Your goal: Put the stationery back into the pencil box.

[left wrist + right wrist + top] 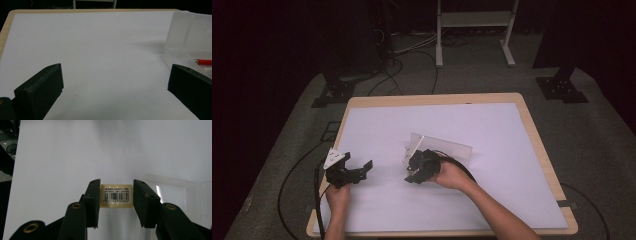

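A clear plastic box (439,146) lies mid-table on the white sheet (492,125), its lid raised. In the left gripper view the box (190,32) sits at the right edge with a red pen (203,61) inside. My right gripper (414,169) is at the box's left end. In the right gripper view its jaws (116,187) press on either side of a box part bearing a barcode label (116,195). The left gripper (361,171) hovers over bare sheet to the left, jaws wide apart (115,77) with nothing between them.
The wooden table (539,150) carries the white sheet, with bare sheet on all sides of the box. Cables (302,165) trail off the left edge onto the grey floor. A white frame (474,30) stands beyond the far edge.
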### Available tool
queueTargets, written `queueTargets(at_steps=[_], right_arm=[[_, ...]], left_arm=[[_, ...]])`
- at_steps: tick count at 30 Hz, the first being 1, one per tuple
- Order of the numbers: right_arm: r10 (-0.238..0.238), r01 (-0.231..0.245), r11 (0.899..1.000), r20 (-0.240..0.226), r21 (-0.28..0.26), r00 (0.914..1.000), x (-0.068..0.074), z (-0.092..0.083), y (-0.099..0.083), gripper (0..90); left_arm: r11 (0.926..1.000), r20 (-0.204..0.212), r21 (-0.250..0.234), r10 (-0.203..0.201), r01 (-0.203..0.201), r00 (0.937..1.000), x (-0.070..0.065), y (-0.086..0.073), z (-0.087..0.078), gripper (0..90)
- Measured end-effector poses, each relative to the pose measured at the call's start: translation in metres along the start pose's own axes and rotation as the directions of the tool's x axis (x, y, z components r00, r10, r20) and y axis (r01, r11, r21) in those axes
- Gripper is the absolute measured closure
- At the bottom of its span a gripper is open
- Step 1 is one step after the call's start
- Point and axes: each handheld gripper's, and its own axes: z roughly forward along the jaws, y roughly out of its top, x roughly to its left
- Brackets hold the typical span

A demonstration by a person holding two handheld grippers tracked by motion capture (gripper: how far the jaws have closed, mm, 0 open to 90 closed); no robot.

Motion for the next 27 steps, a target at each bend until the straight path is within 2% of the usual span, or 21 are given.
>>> queueTargets(at_steps=[27], right_arm=[[0.035,-0.036,0.999,0.058,0.005,0.9977,-0.026,-0.005,0.005,57.8]], left_arm=[[1.0000,0.001,-0.003,0.001,-0.001,1.0000,0.000,0.000,0.000,0.0]])
